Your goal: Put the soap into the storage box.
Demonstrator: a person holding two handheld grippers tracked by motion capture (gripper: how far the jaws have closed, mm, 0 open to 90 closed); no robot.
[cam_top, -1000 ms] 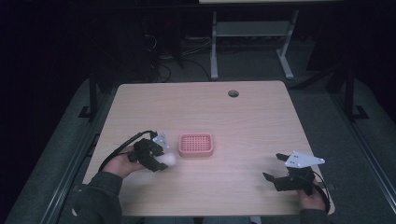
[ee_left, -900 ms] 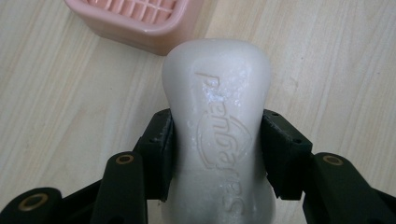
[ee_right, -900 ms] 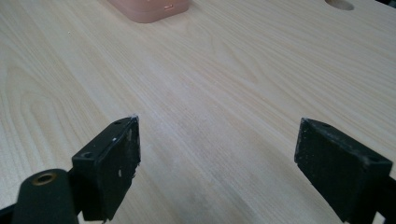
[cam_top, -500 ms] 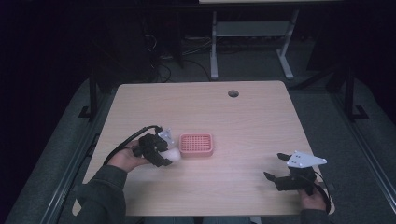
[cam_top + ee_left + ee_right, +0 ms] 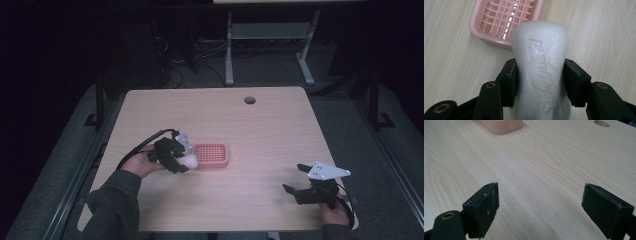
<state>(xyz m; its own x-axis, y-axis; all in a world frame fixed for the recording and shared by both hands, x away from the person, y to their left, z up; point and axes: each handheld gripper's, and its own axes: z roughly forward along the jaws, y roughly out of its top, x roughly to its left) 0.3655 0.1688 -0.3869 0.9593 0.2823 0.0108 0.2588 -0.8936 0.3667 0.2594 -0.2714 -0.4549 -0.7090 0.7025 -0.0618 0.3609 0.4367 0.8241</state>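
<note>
Plainly a stiff, slick, fairly light white soap bar, clamped at its narrow waist between the left gripper fingers, hanging just short of the pink soap dish on the bench; right gripper fingers wide, empty.

Wooden table (pale) bears pink tray.

Soap dish sat on the desk, left of centre. Left gripper was just left of the dish, with the soap bar between its jaws, touching or just off the dish's left edge. Right gripper sat near the front right corner, well apart. Cable hole was at the far edge.
</note>
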